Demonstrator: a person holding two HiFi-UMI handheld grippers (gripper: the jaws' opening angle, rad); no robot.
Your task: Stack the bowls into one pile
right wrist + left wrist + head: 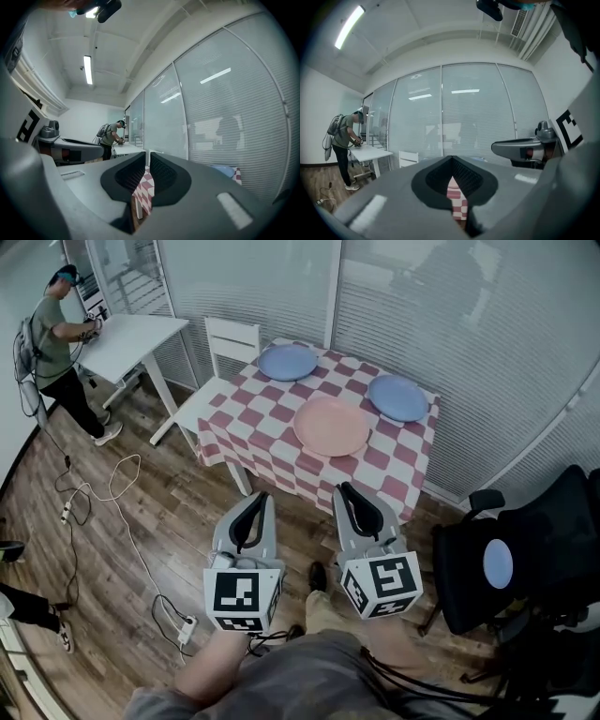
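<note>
Three shallow bowls lie apart on the red-and-white checked table (281,442): a blue bowl (288,362) at the far left, a pink bowl (332,426) in the middle, and a second blue bowl (397,397) at the far right. My left gripper (262,495) and right gripper (343,487) hover side by side over the wooden floor, short of the table's near edge. Both are shut and hold nothing. Through the left gripper (452,158) jaws only a strip of checked cloth (457,201) shows. Past the right gripper (148,153) I see the cloth and a blue bowl (225,171).
A white chair (225,348) stands at the table's far left corner. A white desk (131,338) with a person (56,343) is further left. A black office chair (511,568) is at the right. Cables (103,493) and a power strip (185,626) lie on the floor. Glass walls with blinds stand behind.
</note>
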